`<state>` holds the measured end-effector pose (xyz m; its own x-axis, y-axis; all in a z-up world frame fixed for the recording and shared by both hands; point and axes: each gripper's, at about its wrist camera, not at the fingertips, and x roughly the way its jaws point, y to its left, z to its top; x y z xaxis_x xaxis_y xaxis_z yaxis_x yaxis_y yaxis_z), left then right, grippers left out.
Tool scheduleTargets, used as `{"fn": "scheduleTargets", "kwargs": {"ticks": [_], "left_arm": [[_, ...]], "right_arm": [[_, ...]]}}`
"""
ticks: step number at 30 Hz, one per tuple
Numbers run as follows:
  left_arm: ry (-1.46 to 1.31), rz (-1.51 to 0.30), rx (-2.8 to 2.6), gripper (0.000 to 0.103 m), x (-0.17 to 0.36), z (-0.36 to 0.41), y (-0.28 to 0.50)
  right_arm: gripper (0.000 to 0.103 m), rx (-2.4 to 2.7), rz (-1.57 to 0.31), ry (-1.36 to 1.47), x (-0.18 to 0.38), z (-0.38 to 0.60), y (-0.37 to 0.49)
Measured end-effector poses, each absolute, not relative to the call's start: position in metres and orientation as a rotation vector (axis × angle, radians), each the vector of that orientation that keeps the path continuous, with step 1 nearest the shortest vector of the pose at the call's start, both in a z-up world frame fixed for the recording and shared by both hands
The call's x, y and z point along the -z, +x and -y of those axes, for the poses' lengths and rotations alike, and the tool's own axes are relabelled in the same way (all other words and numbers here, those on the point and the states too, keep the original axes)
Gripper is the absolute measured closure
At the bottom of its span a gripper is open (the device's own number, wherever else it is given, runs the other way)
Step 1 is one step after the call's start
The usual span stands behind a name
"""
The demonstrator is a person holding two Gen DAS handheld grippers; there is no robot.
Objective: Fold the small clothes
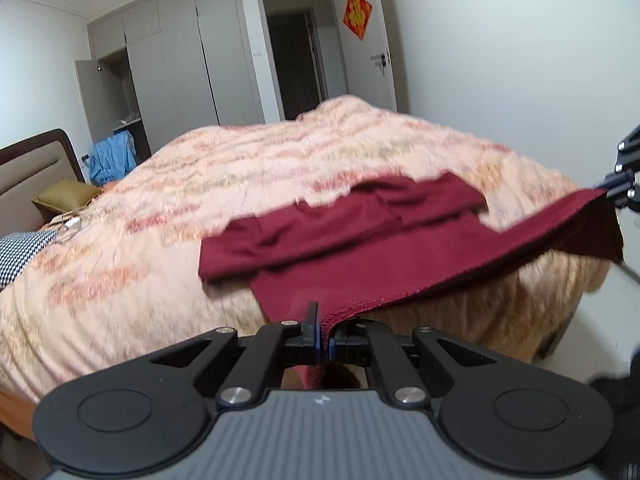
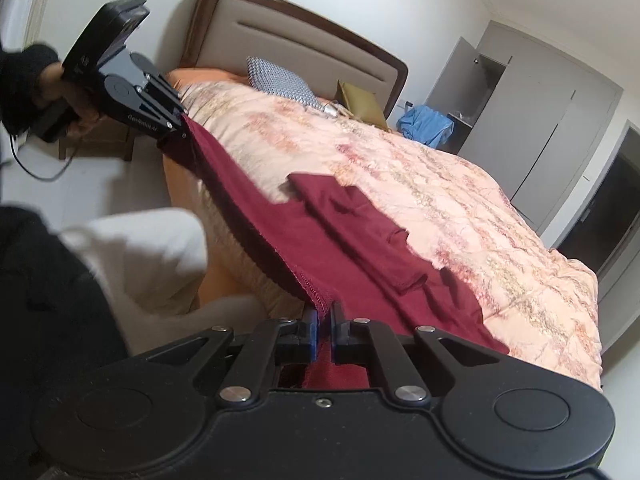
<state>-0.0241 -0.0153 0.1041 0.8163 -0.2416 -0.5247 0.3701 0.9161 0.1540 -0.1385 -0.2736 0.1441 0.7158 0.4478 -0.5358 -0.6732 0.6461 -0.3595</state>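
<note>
Left gripper (image 1: 324,334) and right gripper (image 2: 325,330) each clamped tight on a hem corner of the maroon garment (image 1: 360,248), hem lifted, far part on the floral quilt (image 1: 280,152). Best kept taut and level, carried evenly toward the folded sleeves (image 2: 360,232).

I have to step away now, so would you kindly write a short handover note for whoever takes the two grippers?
Left gripper: shut on the near hem of the dark red garment.
Right gripper: shut on the same hem, at its other corner.
The hem is lifted and stretched between them off the bed's edge; the rest lies on the floral quilt, sleeves folded inward.
Done: sleeves in.
Left: probably carry the hem forward over the garment, release, smooth.
</note>
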Motion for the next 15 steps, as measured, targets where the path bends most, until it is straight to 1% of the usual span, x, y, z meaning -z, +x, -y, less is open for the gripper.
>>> {"fn": "scheduleTargets", "kwargs": {"ticks": [5, 9, 12, 15], "left_arm": [[0.188, -0.504, 0.337, 0.099, -0.127, 0.017, 0.038], [0.202, -0.516, 0.333, 0.099, -0.147, 0.022, 0.113], [0.240, -0.544, 0.319, 0.099, -0.150, 0.033, 0.176], [0.237, -0.597, 0.309, 0.099, -0.142, 0.040, 0.241]], "right_arm": [[0.098, -0.646, -0.382, -0.579, -0.166, 0.284, -0.070], [0.096, -0.609, -0.386, -0.597, -0.182, 0.284, 0.006], [0.096, -0.573, -0.398, -0.651, -0.180, 0.280, 0.070], [0.096, -0.545, -0.448, -0.647, -0.170, 0.278, 0.132]]}}
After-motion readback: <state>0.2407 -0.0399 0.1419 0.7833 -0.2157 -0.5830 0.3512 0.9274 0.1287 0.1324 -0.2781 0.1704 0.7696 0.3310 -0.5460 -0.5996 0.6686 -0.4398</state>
